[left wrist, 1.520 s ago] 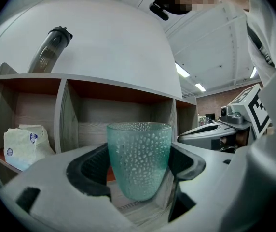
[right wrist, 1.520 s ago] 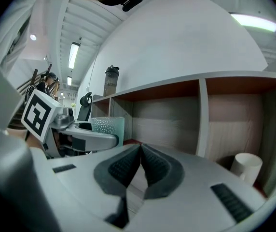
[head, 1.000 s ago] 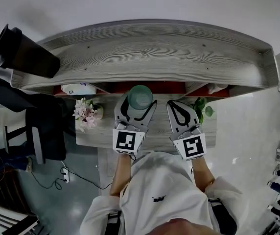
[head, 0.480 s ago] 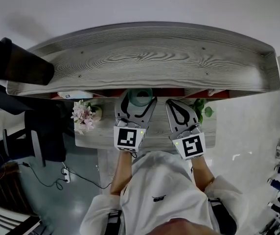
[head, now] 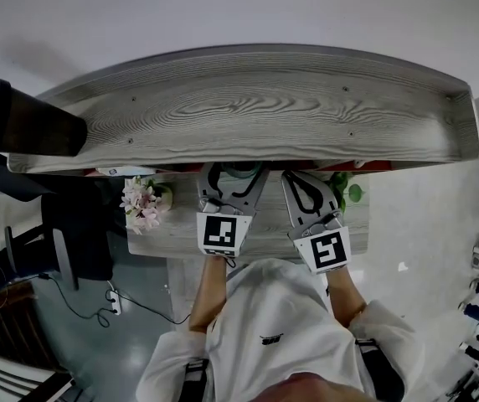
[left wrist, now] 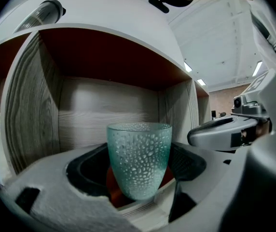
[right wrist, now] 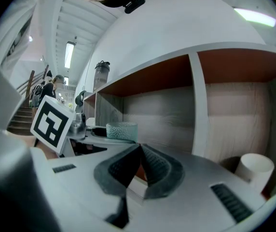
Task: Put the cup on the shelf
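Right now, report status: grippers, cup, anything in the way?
Left gripper shut on cup, upright, at shelf opening. Right gripper shut, empty. Opening ahead looks free.

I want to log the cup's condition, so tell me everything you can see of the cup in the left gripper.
The cup is a translucent teal tumbler, glass by its look, with a raised bubble texture and a smooth rim, tapering toward the base. It stands upright and looks empty, gripped low between the left gripper's dark pads, at the mouth of a wood-grain shelf compartment. Whether its base rests on the shelf cannot be seen.
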The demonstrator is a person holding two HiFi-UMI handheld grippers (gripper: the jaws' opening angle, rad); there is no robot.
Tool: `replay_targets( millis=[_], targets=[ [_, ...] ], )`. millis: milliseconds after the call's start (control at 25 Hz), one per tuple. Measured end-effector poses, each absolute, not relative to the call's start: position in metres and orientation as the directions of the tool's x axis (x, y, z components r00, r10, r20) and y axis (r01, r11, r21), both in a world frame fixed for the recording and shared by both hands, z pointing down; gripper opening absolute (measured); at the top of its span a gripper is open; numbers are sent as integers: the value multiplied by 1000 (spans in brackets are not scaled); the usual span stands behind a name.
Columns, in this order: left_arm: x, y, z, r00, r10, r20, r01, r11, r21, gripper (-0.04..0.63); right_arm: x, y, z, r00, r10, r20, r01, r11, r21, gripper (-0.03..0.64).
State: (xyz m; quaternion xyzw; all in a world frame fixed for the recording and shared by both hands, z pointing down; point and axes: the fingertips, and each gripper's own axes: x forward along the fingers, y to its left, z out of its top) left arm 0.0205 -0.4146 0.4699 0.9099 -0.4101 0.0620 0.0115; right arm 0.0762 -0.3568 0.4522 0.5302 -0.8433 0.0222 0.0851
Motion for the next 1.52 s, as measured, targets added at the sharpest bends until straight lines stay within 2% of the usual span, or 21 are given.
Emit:
replay_targets(
  millis=[720,1520],
  targets=[
    [32,-427,474,647,-747,153,-743,-663,-94,379,86,-358,448,-401,-902,159,-909,413,54,31],
    [18,-394,479,649,-741,174,-737,-669,-100,379,79,-332,441,-398,-905,149,-909,411,68,31]
  ],
)
